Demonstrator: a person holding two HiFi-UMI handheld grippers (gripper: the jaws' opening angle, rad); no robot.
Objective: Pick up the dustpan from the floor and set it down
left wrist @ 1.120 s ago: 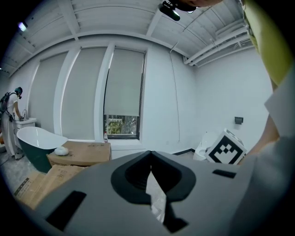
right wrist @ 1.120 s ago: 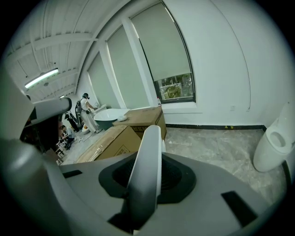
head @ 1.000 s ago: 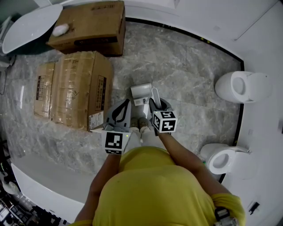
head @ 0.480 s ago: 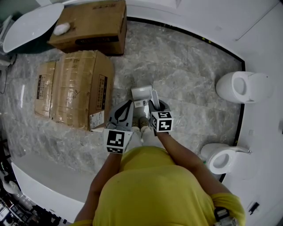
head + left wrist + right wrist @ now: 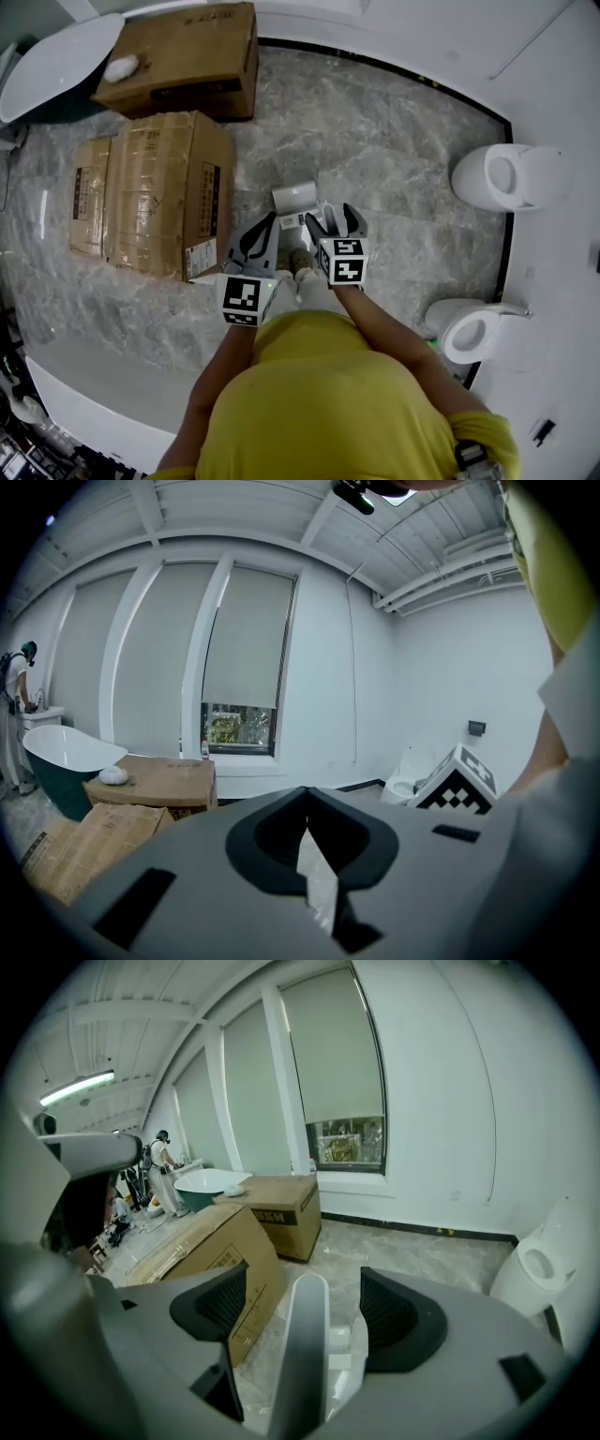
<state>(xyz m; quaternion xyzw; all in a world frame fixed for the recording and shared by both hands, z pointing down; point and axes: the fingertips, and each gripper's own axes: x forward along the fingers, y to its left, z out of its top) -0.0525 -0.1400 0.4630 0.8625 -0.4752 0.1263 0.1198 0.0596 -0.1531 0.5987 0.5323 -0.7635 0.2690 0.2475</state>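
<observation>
The white dustpan (image 5: 296,198) rests on the marble floor just ahead of the person's feet, its long handle (image 5: 302,1354) rising upright. My right gripper (image 5: 335,217) straddles that handle. Its jaws are opening, and in the right gripper view both dark pads (image 5: 405,1321) stand clear of the handle with a gap on each side. My left gripper (image 5: 269,223) hangs to the left of the dustpan, apart from it. In the left gripper view the left gripper (image 5: 305,797) has its jaws together with nothing between them.
Large cardboard boxes (image 5: 164,192) lie on the floor to the left, with another box (image 5: 183,56) behind them beside a dark bathtub (image 5: 56,61). Two white toilets (image 5: 511,178) (image 5: 469,333) stand along the right wall.
The right gripper's jaws have spread apart and let go of the dustpan handle, which they held closed half a second ago. The left gripper has stayed still.
</observation>
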